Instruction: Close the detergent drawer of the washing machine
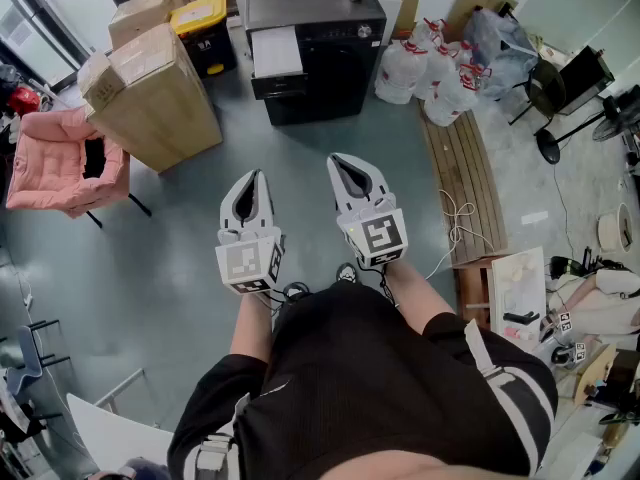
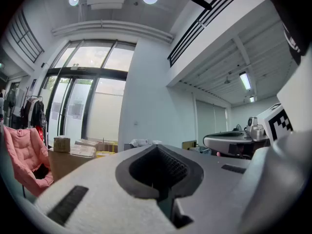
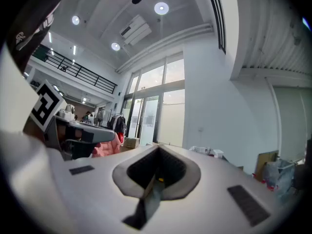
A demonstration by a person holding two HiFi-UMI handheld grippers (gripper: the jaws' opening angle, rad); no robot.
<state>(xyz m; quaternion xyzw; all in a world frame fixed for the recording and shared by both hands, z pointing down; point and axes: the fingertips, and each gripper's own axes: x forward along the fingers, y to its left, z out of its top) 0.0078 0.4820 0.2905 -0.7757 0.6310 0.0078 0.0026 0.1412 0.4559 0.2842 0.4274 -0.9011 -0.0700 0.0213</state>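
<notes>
Pink padded chair (image 1: 60,158) at the far left, with big brown cardboard boxes (image 1: 150,88) beside it. Left gripper (image 1: 257,176) is level, jaws pressed together, empty. Far ahead, the white detergent drawer (image 1: 277,51) sticks out of the black washing machine (image 1: 330,58). Right gripper (image 1: 339,159) is closed on nothing too.

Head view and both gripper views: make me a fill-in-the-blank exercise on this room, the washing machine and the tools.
1. The padded folding chair at the head view's left edge is coloured ___.
2. The detergent drawer of the black box-shaped washing machine is coloured ___.
3. The left tool and the right tool both have their jaws ___, with nothing between them.
4. In the head view the big brown cardboard box lies to the ___ of the washing machine.
Missing words: pink; white; shut; left.
</notes>
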